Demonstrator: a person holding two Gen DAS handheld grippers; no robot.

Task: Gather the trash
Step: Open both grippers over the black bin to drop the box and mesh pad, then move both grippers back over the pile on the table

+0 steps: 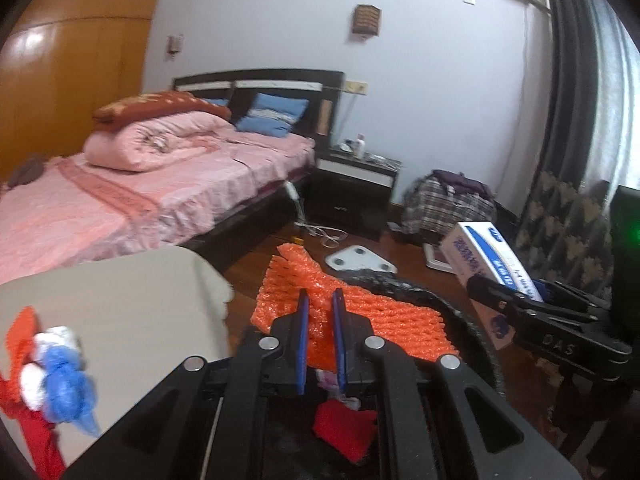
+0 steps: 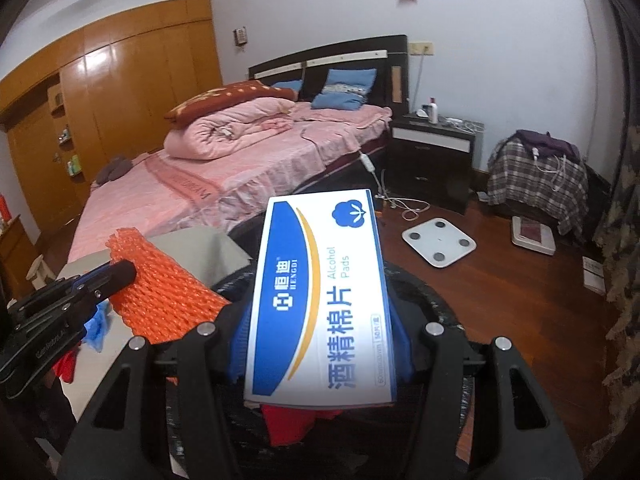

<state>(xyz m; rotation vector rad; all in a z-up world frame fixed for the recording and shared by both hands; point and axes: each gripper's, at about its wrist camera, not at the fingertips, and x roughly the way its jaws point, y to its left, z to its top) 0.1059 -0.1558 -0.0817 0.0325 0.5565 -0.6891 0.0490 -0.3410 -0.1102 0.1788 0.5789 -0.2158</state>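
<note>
Below both your grippers sits the black trash bin, red scraps in its bottom, beside a grey table. Your left gripper is clenched on the orange foam net, which runs between its blue pads and drapes forward over the bin's rim. Your right gripper grasps the alcohol pads box, held lengthwise between the jaws above the bin's opening.
</note>
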